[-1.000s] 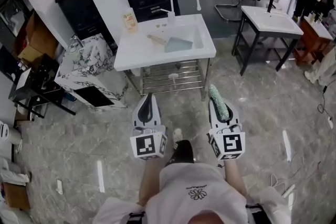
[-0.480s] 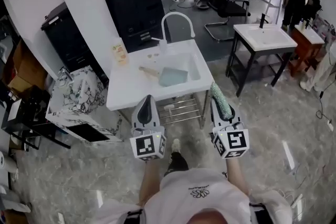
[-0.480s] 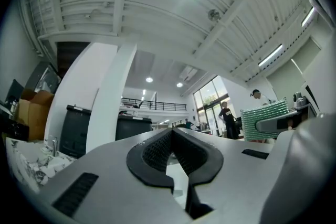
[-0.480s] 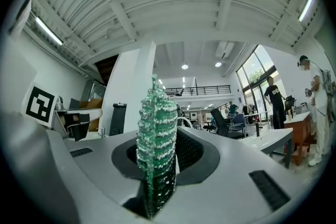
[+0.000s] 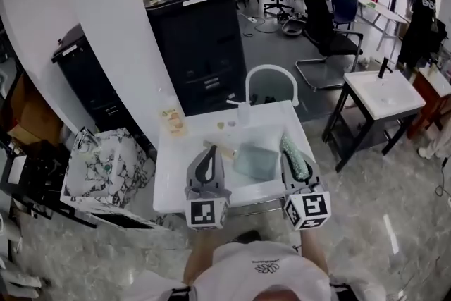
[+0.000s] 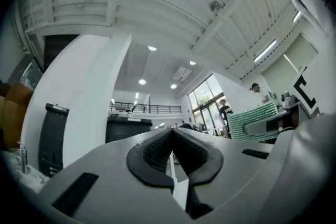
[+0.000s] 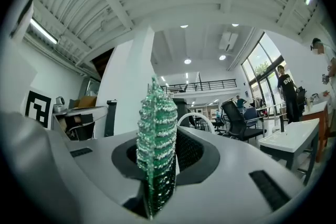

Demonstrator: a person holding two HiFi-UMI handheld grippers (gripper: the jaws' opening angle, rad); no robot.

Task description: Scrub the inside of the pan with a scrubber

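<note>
A grey-green square pan [image 5: 255,160] with a wooden handle [image 5: 220,149] lies on the white sink table [image 5: 173,176], partly over the basin. My left gripper [image 5: 208,160] hovers over the table just left of the pan, jaws shut and empty; the left gripper view shows its pads [image 6: 157,152] pressed together. My right gripper [image 5: 297,171] hangs at the pan's right edge, shut on a green sparkly scrubber [image 5: 293,154]. In the right gripper view the scrubber [image 7: 156,128] stands up between the jaws.
A curved white faucet [image 5: 271,74] rises behind the basin. A small carton [image 5: 171,121] stands at the table's back left. A black cabinet [image 5: 197,39] is behind, a marble-patterned box [image 5: 106,173] to the left, a second sink stand [image 5: 384,95] to the right. A person [image 5: 421,17] stands far right.
The sink table has come much closer; both grippers now hang over its front part beside the pan instead of over the floor. The scrubber stays gripped.
</note>
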